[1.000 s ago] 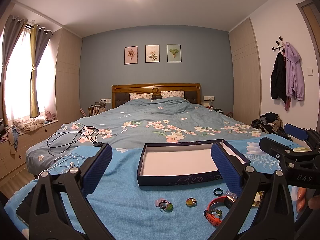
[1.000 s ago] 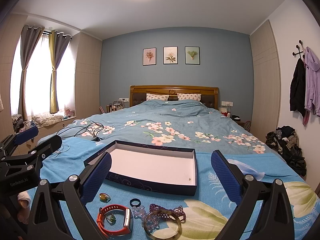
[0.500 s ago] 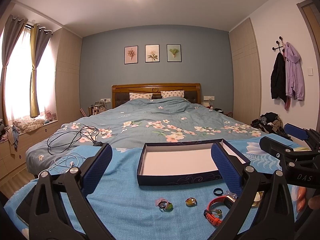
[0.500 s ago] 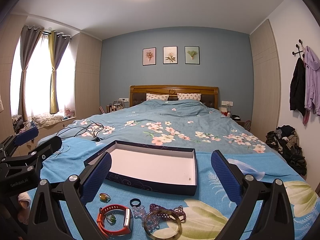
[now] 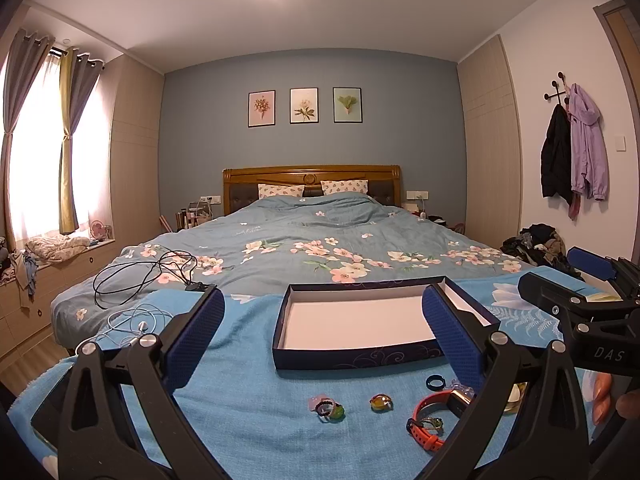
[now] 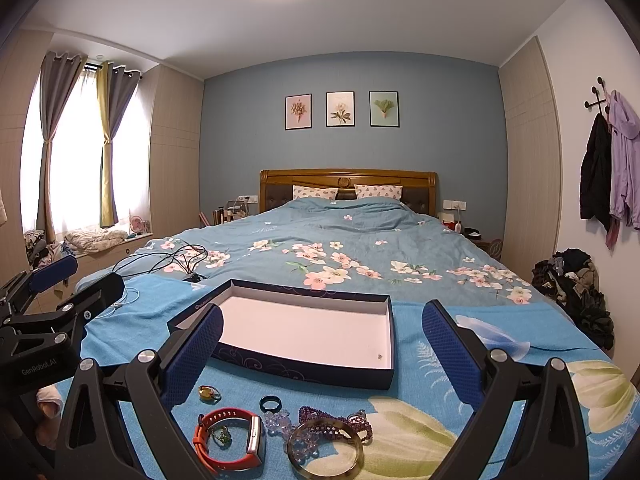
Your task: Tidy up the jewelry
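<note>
- The jewelry lies low in the frame on the blue blanket (image 6: 400,372): orange watch (image 6: 230,440), dark ring (image 6: 270,403), purple bead bracelet (image 6: 332,420), bangle (image 6: 325,450).
- Just above it sits the navy box (image 6: 296,372), white inside.
- My right gripper (image 6: 320,354) has its jaws wide, holding nothing.
- My left gripper (image 5: 322,336) likewise has wide, empty jaws.

Rings (image 6: 209,393), an orange watch (image 6: 230,442) and bangle (image 6: 325,449) lie loose — just before the open, white-lined navy box (image 6: 308,334).

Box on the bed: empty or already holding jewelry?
Nearly empty. The box shows a bare white floor with one tiny speck near its right corner; what it is, cannot tell. The orange band lies outside.
</note>
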A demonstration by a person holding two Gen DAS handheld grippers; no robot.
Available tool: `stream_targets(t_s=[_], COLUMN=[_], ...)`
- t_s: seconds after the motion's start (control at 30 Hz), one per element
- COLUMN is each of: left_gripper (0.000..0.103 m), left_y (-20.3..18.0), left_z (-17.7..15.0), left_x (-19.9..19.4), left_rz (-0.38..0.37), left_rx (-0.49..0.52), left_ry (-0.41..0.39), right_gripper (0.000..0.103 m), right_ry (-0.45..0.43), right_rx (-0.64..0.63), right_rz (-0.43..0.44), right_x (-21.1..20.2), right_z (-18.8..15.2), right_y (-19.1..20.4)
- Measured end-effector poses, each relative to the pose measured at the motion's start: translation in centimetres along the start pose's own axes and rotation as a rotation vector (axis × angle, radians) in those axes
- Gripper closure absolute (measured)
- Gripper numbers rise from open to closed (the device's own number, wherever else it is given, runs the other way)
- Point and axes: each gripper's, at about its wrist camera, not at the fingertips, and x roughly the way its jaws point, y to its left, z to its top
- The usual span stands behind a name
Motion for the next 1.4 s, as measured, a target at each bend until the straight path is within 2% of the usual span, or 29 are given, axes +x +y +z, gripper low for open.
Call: stream_targets(t_s=[1.03, 1.4], left_gripper=[0.006, 0.006], left_y=[-0.16, 0.23], left_z=[-0.48, -0.42], left_x=[-0.25, 0.60], left_rz=[-0.011, -0.048], left_rx=[-0.002, -0.006], left_ry=[0.018, 0.087], right_gripper=[0.007, 0.007], right_ry=[0.014, 0.076], right_rx=[0.009, -0.001], right_rz=[0.008, 0.042], right_x=[0.35, 0.92], right_z=[-0.41, -0.75], right_y=[-0.12, -0.23])
